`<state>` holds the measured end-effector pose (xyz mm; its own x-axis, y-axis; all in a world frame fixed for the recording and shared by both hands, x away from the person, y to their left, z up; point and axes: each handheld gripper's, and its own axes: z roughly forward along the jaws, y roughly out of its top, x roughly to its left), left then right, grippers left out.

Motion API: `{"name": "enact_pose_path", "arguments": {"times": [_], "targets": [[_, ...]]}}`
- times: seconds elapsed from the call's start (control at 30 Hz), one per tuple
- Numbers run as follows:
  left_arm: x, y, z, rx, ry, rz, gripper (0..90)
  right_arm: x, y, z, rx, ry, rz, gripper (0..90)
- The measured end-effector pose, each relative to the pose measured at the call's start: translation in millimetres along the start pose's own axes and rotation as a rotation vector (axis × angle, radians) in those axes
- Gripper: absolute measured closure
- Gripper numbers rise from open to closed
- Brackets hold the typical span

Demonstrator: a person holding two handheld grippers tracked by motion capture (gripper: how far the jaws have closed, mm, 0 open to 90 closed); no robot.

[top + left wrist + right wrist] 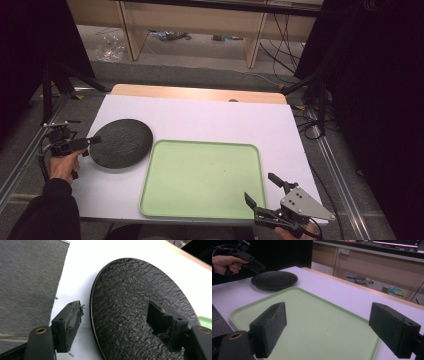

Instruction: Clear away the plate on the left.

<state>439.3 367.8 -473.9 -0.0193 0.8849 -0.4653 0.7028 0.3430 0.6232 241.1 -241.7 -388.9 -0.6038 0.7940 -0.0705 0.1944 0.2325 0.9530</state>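
Note:
A dark, rough-textured round plate [121, 142] lies on the white table top, left of a light green tray [202, 180] that has nothing in it. My left gripper [92, 145] reaches the plate's left rim from the table's left edge. In the left gripper view its jaws stand wide apart across the rim of the plate [135, 297], one over the plate and one over the bare table beside it, neither pressing. My right gripper [260, 187] hovers open over the tray's near right corner, and nothing lies between its jaws above the tray [307, 310]. The right gripper view has the plate [274, 279] and the left gripper [258, 265] far off.
The white sheet [210, 120] covers the table, with a wooden strip [200, 93] along its far edge. Grey floor, metal rails and tripod legs [47, 100] flank the table. Wooden shelving [195, 25] and cables [280, 45] stand beyond.

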Motion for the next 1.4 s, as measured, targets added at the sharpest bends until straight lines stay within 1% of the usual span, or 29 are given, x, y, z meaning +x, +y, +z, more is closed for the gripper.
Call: {"name": "enact_pose_path", "arguments": {"times": [0.03,0.07,0.1,0.17,0.3,0.33,0.37,0.47,0.5,0.67,0.73,0.77,0.8,0.83,0.87,0.9,0.93,0.97,1.07,1.1,1.13,1.17,1.2,1.23,1.27,1.3,1.33,1.37,1.4], "targets": [[1.1,0.3,0.8,0.002,-0.014,-0.009,28.3,0.4,-0.2,0.1,-0.006,-0.004,-0.001,15.4],[1.1,0.3,0.8,0.002,-0.014,-0.009,29.1,0.3,-0.2,0.1,-0.008,-0.006,-0.002,15.4],[2.1,0.9,1.6,0.029,-0.023,-0.013,30.1,0.1,0.0,-0.2,-0.002,-0.002,-0.002,15.4],[2.9,0.7,2.3,0.038,-0.024,-0.012,31.2,-0.2,0.0,0.0,0.002,-0.003,-0.002,15.3],[2.7,1.7,5.6,0.037,-0.041,-0.017,32.6,-0.2,-0.1,-0.2,-0.004,-0.001,-0.003,15.4],[2.7,1.7,5.6,0.037,-0.041,-0.017,32.9,-0.1,-0.1,-0.2,-0.002,-0.001,-0.003,15.3],[4.3,3.1,7.8,0.057,-0.037,-0.012,33.0,0.4,-0.3,0.1,-0.009,-0.005,-0.002,15.4],[4.0,3.1,12.6,0.046,-0.042,-0.031,33.7,-0.2,0.0,0.0,-0.005,0.0,-0.009,15.4],[4.0,4.1,13.7,0.061,-0.039,-0.016,33.7,-1.1,0.1,0.6,-0.015,-0.006,-0.02,15.4],[5.6,6.8,17.3,0.058,-0.047,-0.018,34.3,-1.0,0.0,0.5,-0.013,-0.003,-0.019,15.4],[5.5,8.5,21.3,0.056,-0.055,-0.026,34.2,-1.2,0.0,0.7,-0.011,-0.003,-0.02,15.4],[5.9,9.7,23.2,0.07,-0.053,-0.012,34.2,-1.1,-0.1,0.6,-0.013,-0.004,-0.021,15.4],[5.5,10.2,25.8,0.073,-0.048,-0.009,34.1,-0.2,-0.4,0.8,-0.017,-0.007,-0.014,15.4],[5.2,10.5,28.2,0.074,-0.047,-0.02,34.2,0.1,-0.1,0.0,-0.004,0.002,-0.006,15.4],[5.2,10.5,28.2,0.074,-0.047,-0.02,34.5,0.1,-0.1,0.0,-0.004,0.002,-0.006,15.4],[6.8,10.9,29.8,0.091,-0.053,-0.017,34.5,-0.9,0.0,0.6,-0.011,-0.002,-0.018,15.4],[7.1,10.7,31.2,0.089,-0.053,-0.025,35.8,0.2,-0.3,0.5,0.0,0.003,-0.006,15.4],[8.1,10.7,33.0,0.092,-0.054,-0.046,37.6,0.6,-0.4,0.6,-0.01,-0.002,-0.008,15.4],[10.2,11.1,33.0,0.096,-0.058,-0.048,44.5,0.1,-0.2,0.5,-0.002,0.004,-0.007,15.4],[12.5,11.1,32.0,0.091,-0.039,-0.071,49.8,-1.0,-0.3,1.1,-0.012,-0.003,-0.024,15.4],[12.5,11.1,32.0,0.091,-0.039,-0.071,53.0,-1.0,-0.3,1.1,-0.012,-0.003,-0.024,15.4],[14.6,10.5,31.1,0.09,-0.025,-0.067,53.0,0.3,-0.5,0.8,-0.008,0.0,-0.008,15.4],[14.7,9.6,31.1,0.086,-0.008,-0.059,60.4,0.0,-0.3,0.4,-0.002,0.003,-0.008,15.4],[15.0,8.6,31.5,0.072,-0.01,-0.059,64.3,-1.0,-0.2,1.2,-0.01,-0.002,-0.02,15.4],[15.0,8.6,31.5,0.072,-0.01,-0.059,65.1,-1.0,-0.2,1.2,-0.01,-0.002,-0.02,15.4],[15.6,9.3,31.0,0.063,-0.01,-0.097,66.9,-0.7,-0.1,1.6,-0.012,0.0,-0.021,15.4],[17.0,9.1,30.5,0.062,-0.022,-0.092,67.4,-1.1,-0.2,1.7,-0.017,-0.004,-0.031,15.4],[16.7,8.9,30.3,0.052,-0.027,-0.114,68.3,-1.1,-0.2,1.8,-0.017,-0.004,-0.03,15.4],[16.7,8.9,30.3,0.052,-0.027,-0.114,69.0,-0.3,-0.1,1.4,-0.007,0.002,-0.015,15.4]]}}
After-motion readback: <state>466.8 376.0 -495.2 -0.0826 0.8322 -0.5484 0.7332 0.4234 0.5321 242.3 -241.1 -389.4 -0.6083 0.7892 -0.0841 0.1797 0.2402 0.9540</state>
